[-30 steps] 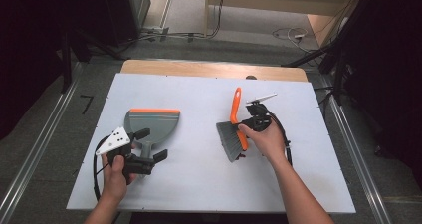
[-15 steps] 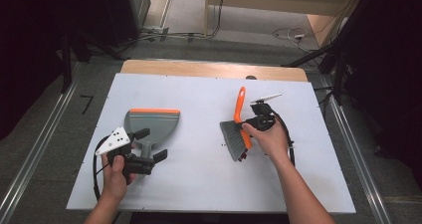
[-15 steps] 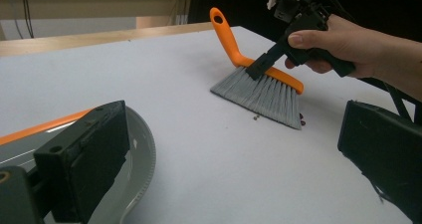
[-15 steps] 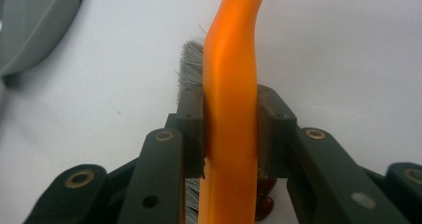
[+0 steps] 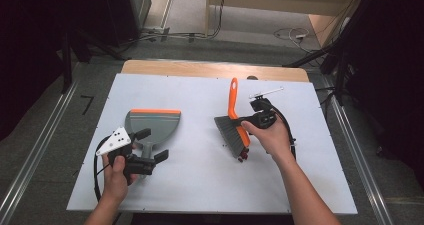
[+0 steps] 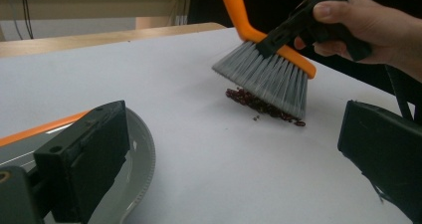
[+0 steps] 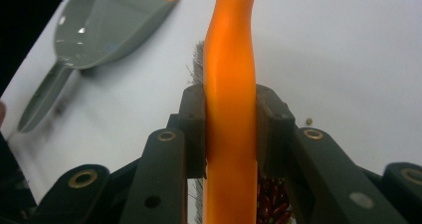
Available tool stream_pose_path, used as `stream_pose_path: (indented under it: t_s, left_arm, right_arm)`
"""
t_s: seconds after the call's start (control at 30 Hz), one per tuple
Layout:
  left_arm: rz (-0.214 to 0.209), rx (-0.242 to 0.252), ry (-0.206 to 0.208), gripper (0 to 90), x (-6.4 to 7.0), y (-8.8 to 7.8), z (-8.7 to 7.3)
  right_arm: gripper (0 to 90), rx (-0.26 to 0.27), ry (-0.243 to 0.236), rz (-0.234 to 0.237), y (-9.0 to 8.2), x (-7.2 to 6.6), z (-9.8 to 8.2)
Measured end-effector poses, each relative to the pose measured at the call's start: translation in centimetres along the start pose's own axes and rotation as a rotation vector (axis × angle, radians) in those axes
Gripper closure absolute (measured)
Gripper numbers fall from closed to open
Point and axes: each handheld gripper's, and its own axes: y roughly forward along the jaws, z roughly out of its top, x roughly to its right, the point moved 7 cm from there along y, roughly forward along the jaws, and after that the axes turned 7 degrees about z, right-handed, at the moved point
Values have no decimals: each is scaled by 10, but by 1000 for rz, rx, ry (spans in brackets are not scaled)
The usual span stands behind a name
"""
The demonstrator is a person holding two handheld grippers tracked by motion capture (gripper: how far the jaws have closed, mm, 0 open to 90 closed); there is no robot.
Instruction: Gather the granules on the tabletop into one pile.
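Right gripper (image 5: 250, 119) clenched on orange brush (image 5: 233, 116) right of centre, bristles over dark red beans (image 6: 263, 106), left gripper (image 5: 150, 146) jaws apart at lower left astride grey dustpan (image 5: 152, 125) handle, white table (image 5: 200, 180).

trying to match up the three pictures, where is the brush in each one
High view: the brush lies right of centre on the table, clamped by the right gripper.
Left gripper view: upper right, bristles over the dark red beans.
Right gripper view: its orange handle runs up the middle between the jaws.
Shared landmark: the grey dustpan with its orange edge.
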Motion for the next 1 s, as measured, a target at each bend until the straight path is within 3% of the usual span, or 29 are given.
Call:
stream_pose_path:
  t_s: [0.1,0.27,0.37,0.5,0.73,0.87,1.0]
  left_arm:
    - [0,3,-3,5,-1,0,0]
    - [2,3,-7,5,-1,-1,1]
    - [0,4,-6,5,0,0,0]
    - [0,-4,-2,5,1,1,0]
    - [0,-6,1,5,2,1,0]
    - [1,-5,2,5,1,1,0]
    - [0,-5,2,5,1,1,0]
  right_arm:
    - [685,11,-79,6,-12,-8,3]
    - [685,-12,-159,-5,-29,-13,1]
    - [685,-56,-243,-21,-36,-15,-7]
    - [686,-119,-314,-44,-40,-21,-20]
    - [686,-298,-502,-43,-34,-32,-49]
    - [686,-386,-529,-44,-21,-34,-63]
    - [687,-431,-541,-22,-8,-33,-73]
